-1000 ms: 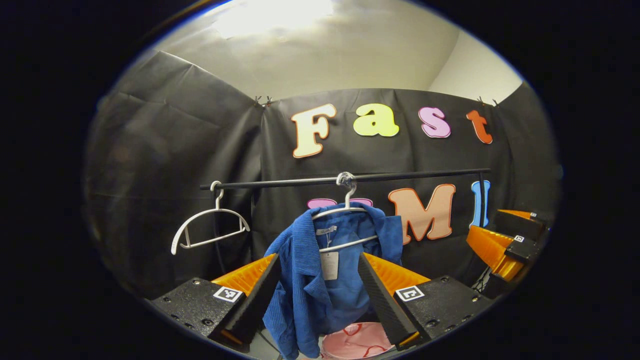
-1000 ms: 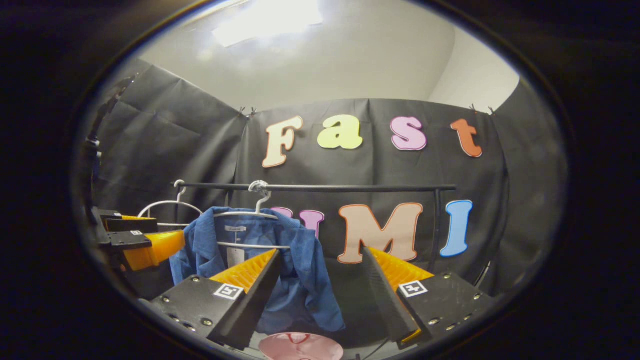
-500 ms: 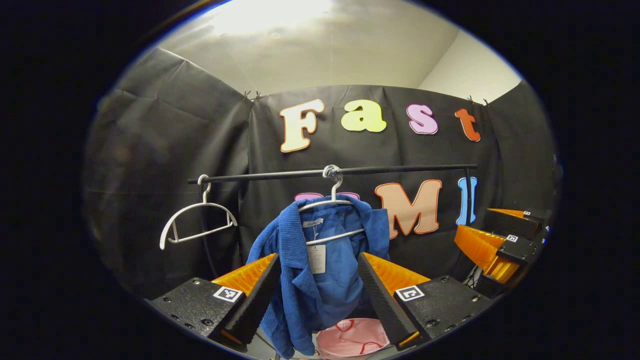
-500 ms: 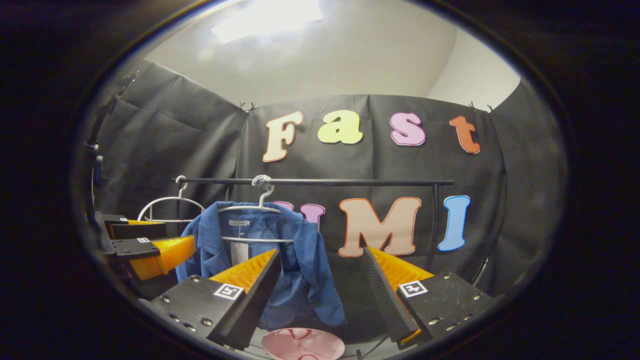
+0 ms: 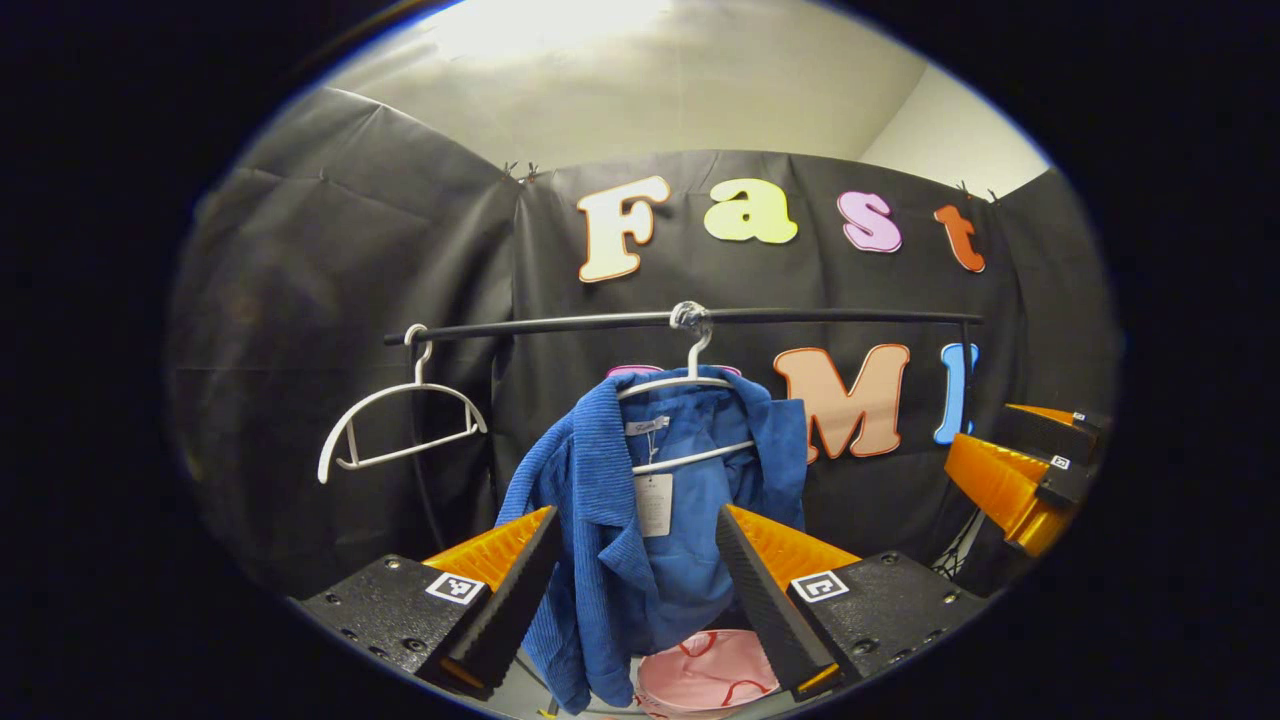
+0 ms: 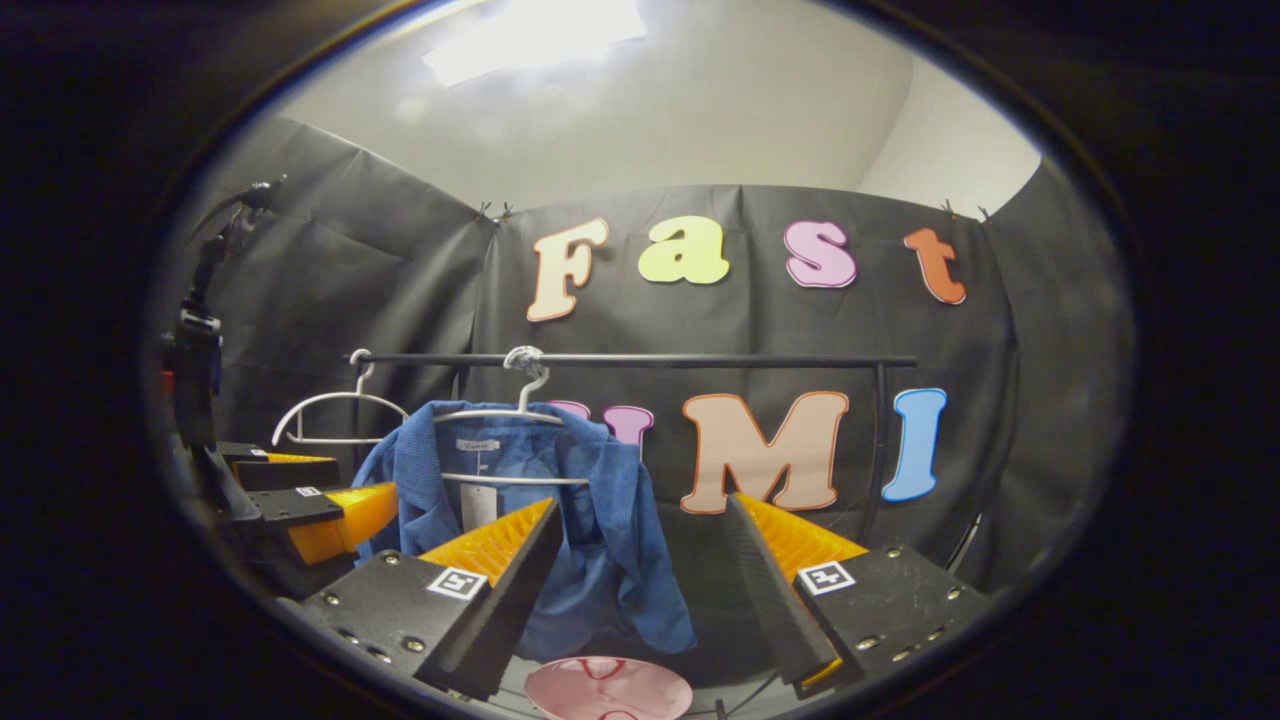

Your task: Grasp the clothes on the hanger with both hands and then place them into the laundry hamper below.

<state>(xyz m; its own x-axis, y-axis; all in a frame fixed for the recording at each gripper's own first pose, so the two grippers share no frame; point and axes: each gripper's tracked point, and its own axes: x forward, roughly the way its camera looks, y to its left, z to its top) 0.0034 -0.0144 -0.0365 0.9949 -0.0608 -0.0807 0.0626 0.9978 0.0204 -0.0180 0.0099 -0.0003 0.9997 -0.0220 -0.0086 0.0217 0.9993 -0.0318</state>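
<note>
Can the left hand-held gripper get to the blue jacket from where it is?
Probably yes. The left hand-held gripper is open and the blue jacket hangs straight ahead between its fingers, on a white hanger. Nothing stands between them. How far off it is, I cannot tell.

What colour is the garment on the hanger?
Blue garment, with a ribbed texture; the left gripper view shows it best.
</note>
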